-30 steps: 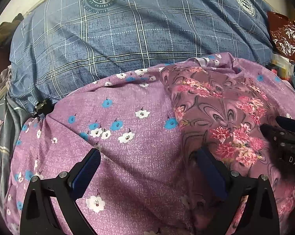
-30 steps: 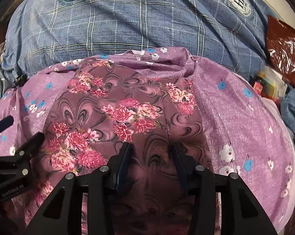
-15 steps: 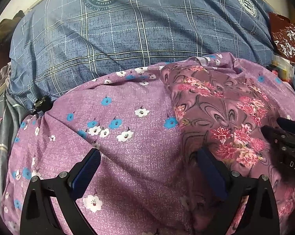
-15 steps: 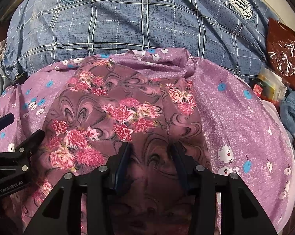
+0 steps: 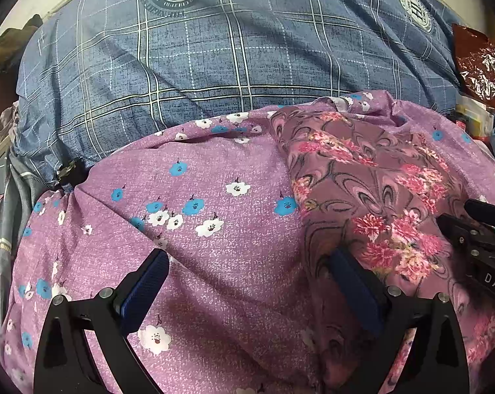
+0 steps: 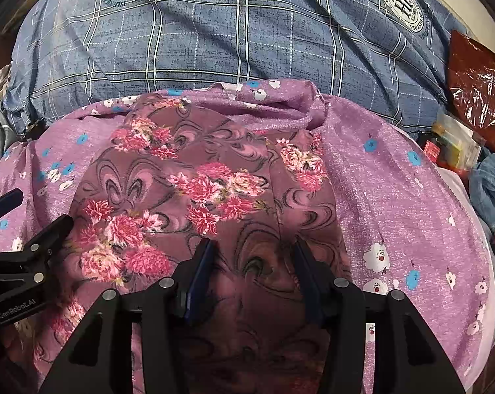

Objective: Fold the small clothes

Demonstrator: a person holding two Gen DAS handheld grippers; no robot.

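A mauve garment with pink flowers and dark swirls point(image 6: 198, 170) lies folded on a lighter purple cloth with small blue and white flowers point(image 5: 198, 197). My right gripper point(image 6: 254, 249) points down at the garment's near part. Its jaws are opening, with the mauve fabric lying between the pads but not pinched. My left gripper point(image 5: 247, 256) stands wide open over the lighter purple cloth. Its right finger is at the garment's left edge point(image 5: 300, 197), and nothing is gripped. Each gripper shows at the edge of the other's view.
Blue plaid bedding with round crests point(image 5: 231, 49) fills the far side. A crinkled red-brown plastic bag point(image 6: 477, 75), small packets point(image 6: 451, 144) and a blue denim piece point(image 6: 490, 180) crowd the right edge. Grey fabric point(image 5: 11, 216) hangs at the left.
The right gripper's jaws stand slightly wider apart than a second ago. Both hands and both cloths have stayed where they were.
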